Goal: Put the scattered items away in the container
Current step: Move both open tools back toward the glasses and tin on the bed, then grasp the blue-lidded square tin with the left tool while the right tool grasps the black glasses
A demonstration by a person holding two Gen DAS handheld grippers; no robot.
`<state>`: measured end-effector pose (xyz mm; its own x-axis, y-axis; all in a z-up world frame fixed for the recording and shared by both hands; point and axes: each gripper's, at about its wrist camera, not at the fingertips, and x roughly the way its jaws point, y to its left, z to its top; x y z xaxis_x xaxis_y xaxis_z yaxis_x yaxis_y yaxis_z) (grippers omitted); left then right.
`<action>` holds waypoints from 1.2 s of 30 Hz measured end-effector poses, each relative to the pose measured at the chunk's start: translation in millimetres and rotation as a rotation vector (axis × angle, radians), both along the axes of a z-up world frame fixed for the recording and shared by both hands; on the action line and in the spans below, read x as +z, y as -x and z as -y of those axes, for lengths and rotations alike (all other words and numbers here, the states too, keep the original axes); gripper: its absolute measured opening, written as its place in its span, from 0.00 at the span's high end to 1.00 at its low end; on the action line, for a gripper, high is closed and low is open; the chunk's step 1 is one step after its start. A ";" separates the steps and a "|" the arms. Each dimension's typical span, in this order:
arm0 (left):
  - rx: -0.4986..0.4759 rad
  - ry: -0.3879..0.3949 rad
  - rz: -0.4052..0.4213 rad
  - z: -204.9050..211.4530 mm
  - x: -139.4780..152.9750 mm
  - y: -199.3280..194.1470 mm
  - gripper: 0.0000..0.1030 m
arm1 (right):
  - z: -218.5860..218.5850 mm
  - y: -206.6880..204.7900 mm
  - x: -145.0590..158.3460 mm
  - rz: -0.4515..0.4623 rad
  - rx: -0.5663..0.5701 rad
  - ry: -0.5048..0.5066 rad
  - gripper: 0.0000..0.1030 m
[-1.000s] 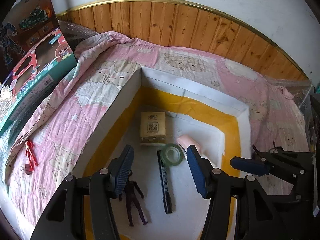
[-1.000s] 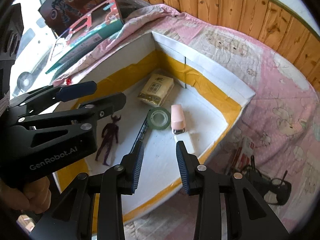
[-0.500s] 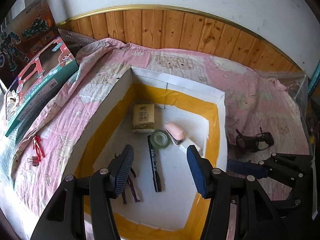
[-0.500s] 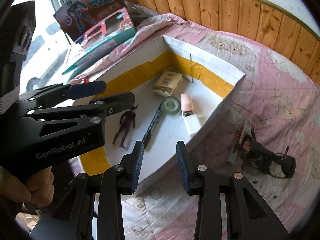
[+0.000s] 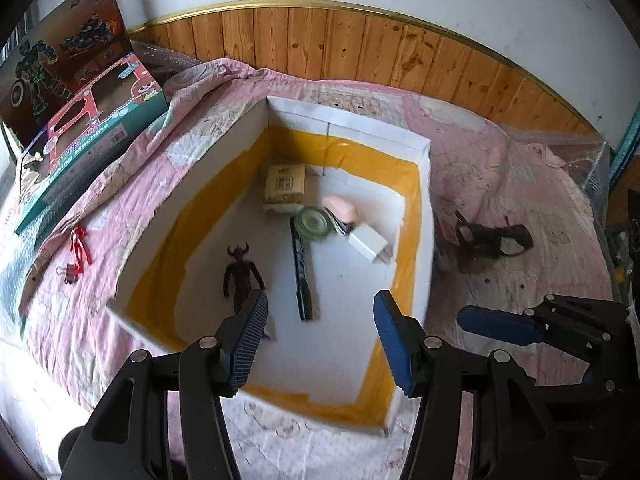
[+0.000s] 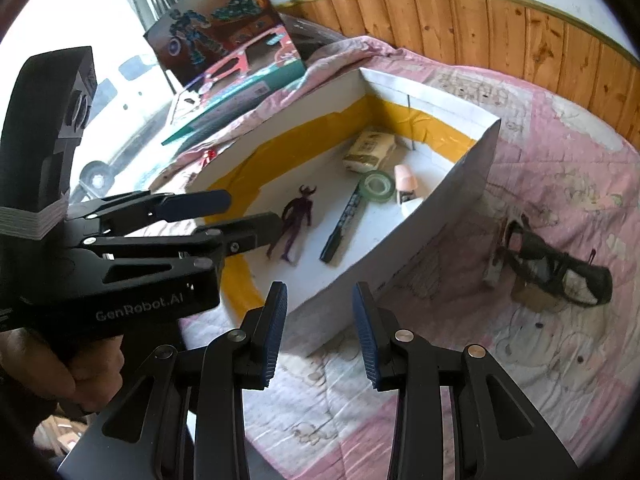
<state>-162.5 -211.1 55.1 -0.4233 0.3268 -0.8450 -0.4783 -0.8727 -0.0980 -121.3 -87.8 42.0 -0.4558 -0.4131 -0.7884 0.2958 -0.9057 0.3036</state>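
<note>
The container is a white foam box [image 5: 416,146] with yellow tape inside, lying on a pink quilt. In it are a tissue pack [image 5: 285,188], a green tape roll [image 5: 313,222], a pink stapler [image 5: 340,208], a white charger [image 5: 368,245], a dark pen [image 5: 301,276] and a dark figure [image 5: 240,276]. My left gripper [image 5: 321,300] hangs open and empty above the box's near end. My right gripper [image 6: 320,288] is open and empty over the quilt, just outside the box's near right wall [image 6: 460,200]. A black strapped item [image 6: 560,268] lies on the quilt to the right.
A red ribbon with a clip [image 5: 78,248] lies on the quilt left of the box. Toy boxes [image 5: 80,120] lean at the far left. Wood panelling [image 5: 360,44] runs behind the bed. A person's hand [image 6: 72,364] holds the left gripper.
Both grippers have drawn back and up from the box, so all of it shows. The black strapped item on the right has come into view. Both stay open.
</note>
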 end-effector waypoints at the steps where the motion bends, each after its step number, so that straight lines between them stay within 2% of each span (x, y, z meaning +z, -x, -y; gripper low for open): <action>1: -0.004 0.003 0.001 -0.1 0.1 -4.7 0.45 | -0.2 -5.1 -0.4 -0.005 0.000 0.003 0.64; 7: -0.035 0.018 -0.020 -4.4 2.5 -34.9 0.45 | -6.4 -30.4 -6.7 -0.012 -0.002 0.021 0.64; 20: -0.093 0.014 0.009 -29.0 -5.6 -88.6 0.45 | -43.7 -68.9 -26.5 -0.011 -0.044 0.041 0.64; 30: -0.117 -0.007 0.057 -59.0 -22.7 -109.5 0.45 | -110.5 -69.1 -48.1 0.025 -0.156 0.046 0.64; 36: -0.139 -0.006 0.083 -89.1 -37.7 -109.1 0.45 | -151.3 -58.6 -47.3 0.007 -0.217 0.054 0.64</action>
<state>-53.4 -122.0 17.4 -0.3022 0.3827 -0.8730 -0.5846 -0.7978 -0.1474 -62.7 63.5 -5.3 -0.5330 -0.3480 -0.7712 0.0937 -0.9302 0.3549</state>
